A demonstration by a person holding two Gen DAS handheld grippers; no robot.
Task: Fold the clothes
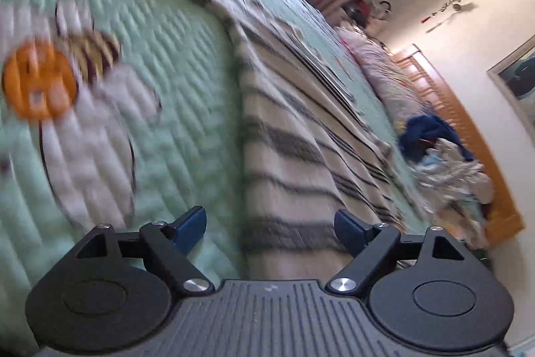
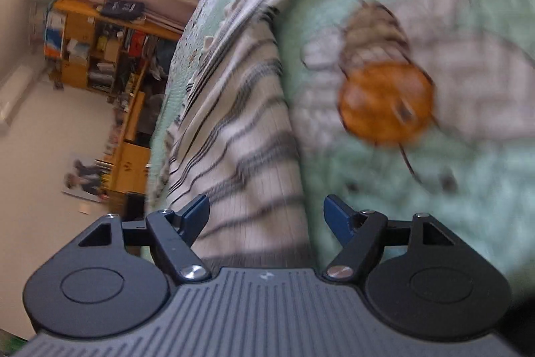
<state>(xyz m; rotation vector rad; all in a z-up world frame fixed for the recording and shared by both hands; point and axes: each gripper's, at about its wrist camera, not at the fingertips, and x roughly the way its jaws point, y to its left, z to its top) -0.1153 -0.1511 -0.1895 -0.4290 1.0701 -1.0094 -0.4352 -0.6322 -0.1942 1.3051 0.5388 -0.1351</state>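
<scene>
Both wrist cameras look forward, low and close over the mint-green quilted bedspread (image 1: pixel 174 62), each rolled sideways. They share the beige grey-striped garment (image 1: pixel 287 156) (image 2: pixel 240 136) and the orange-centred daisy print (image 1: pixel 38 79) (image 2: pixel 386 101), seen from opposite sides.

**The bed and what lies on it**

You are looking at a bed (image 1: pixel 187 62) covered by a mint-green quilted bedspread (image 2: pixel 418 206) printed with a large white daisy (image 1: pixel 77 136) that has an orange centre and a striped bee beside it. Directly on the bedspread lies a pale striped garment (image 1: pixel 287 156), spread lengthwise with dark grey bands across it; one long edge is folded and straight, and a narrow striped part of it runs off toward the far corner. Farther along the bed you see a patterned pillow (image 1: pixel 384 72) and, past it, a heap of clothes (image 1: pixel 444 156), dark blue and pale pieces jumbled together near a wooden headboard (image 1: pixel 468 136).
</scene>
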